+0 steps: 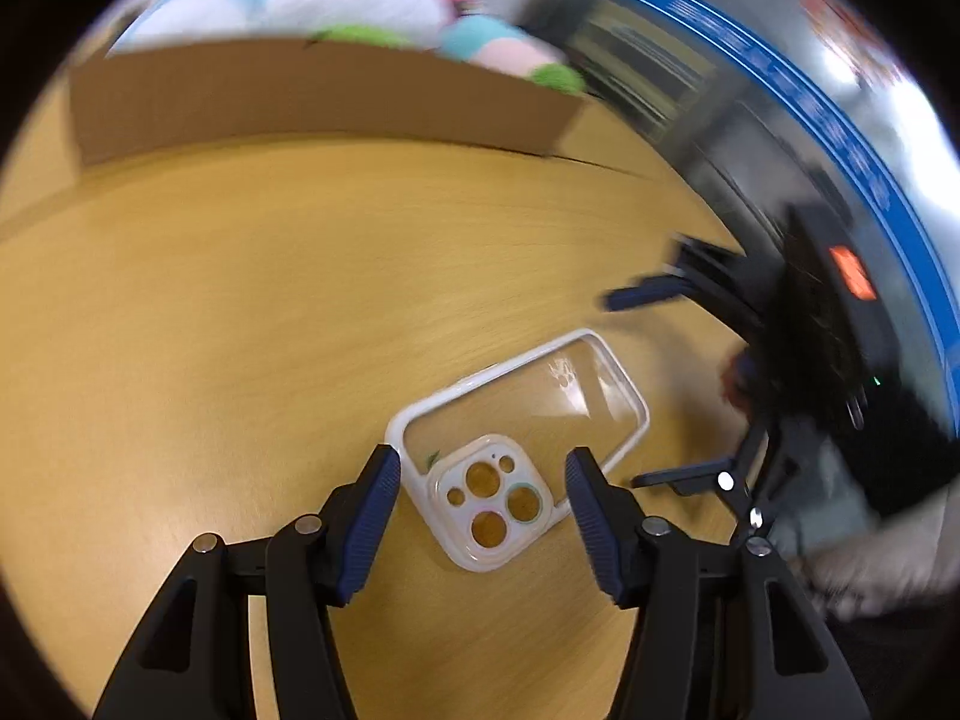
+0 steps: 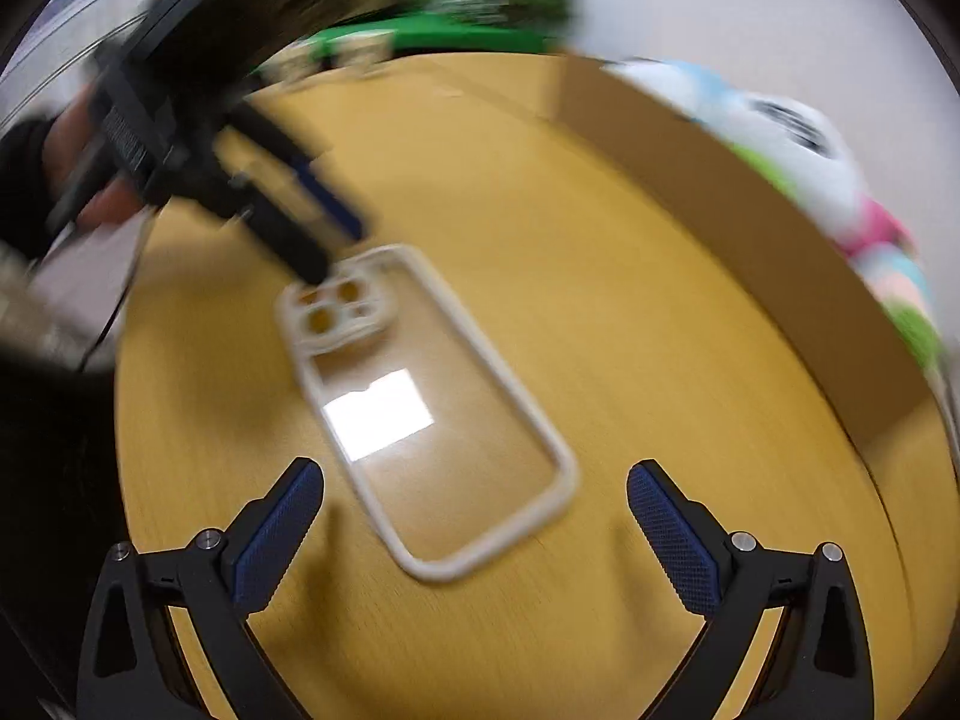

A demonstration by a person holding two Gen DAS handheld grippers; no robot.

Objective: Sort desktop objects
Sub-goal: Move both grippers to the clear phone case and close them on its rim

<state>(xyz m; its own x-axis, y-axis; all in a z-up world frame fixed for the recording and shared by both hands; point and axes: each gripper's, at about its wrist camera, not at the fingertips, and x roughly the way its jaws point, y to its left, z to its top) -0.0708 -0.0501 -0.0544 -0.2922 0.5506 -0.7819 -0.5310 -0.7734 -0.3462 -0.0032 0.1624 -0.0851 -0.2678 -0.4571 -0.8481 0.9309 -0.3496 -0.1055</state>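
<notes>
My left claw (image 1: 483,489) hangs spread either side of the phone case's (image 1: 516,444) camera end, at twelve o'clock on the table (image 1: 240,330); my right claw (image 2: 474,516) gapes too. Square the pads to the rim (slippery plastic), then squeeze.

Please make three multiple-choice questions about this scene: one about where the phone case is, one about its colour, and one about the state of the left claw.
1. Where does the phone case lie?
A. in the cardboard box
B. flat on the wooden table
C. on a chair

2. What colour is its rim?
A. white
B. red
C. black

3. How is the left claw?
A. shut on the case
B. shut, empty
C. open

Answers: 1 B, it rests on the table, outside the cardboard box. 2 A, white rim, clear back. 3 C, its pads stand apart either side of the camera end.
</notes>
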